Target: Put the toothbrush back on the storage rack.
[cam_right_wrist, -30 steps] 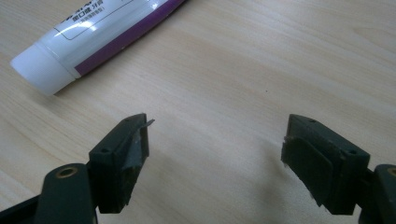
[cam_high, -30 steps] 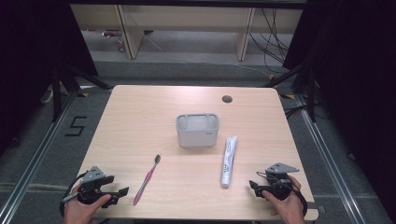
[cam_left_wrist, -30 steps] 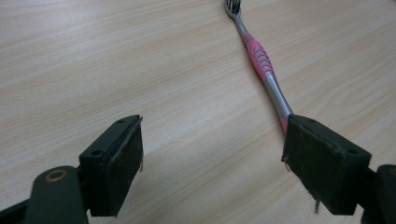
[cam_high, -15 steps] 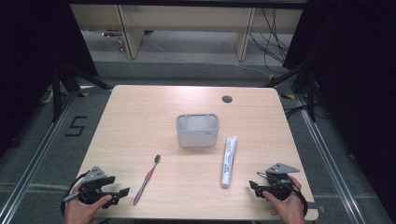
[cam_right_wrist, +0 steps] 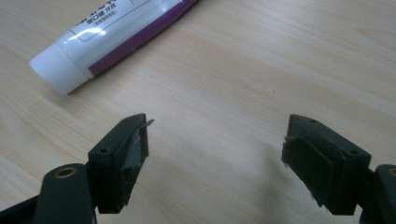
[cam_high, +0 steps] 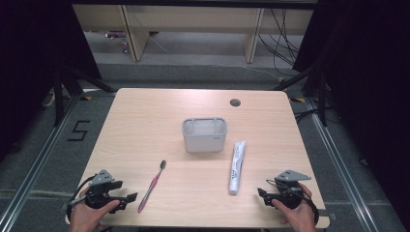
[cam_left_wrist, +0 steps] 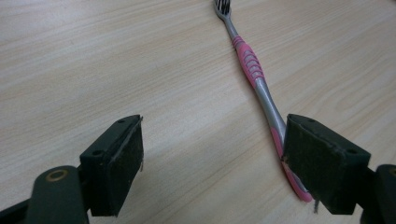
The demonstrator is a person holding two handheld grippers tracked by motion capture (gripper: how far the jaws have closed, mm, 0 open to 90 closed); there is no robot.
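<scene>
High view: a grey holder cup (cam_high: 204,134) stands mid-counter (cam_high: 145,116). A pink toothbrush (cam_high: 152,185) lies near-left of the cup; a toothpaste tube (cam_high: 236,166) lies just right of it, cap toward the person. The left hand-held gripper (cam_high: 126,198) rests beside the brush handle's end; the right hand-held gripper (cam_high: 261,193) is held near the tube's cap.

Left gripper view: jaws apart, toothbrush (cam_left_wrist: 254,74) handle at the right jaw, off-centre. Centring over the handle before closing is advised.

Right gripper view: jaws apart, nothing held; toothpaste tube (cam_right_wrist: 112,28) ahead-left. Gripping the body behind the cap is judged best.
</scene>
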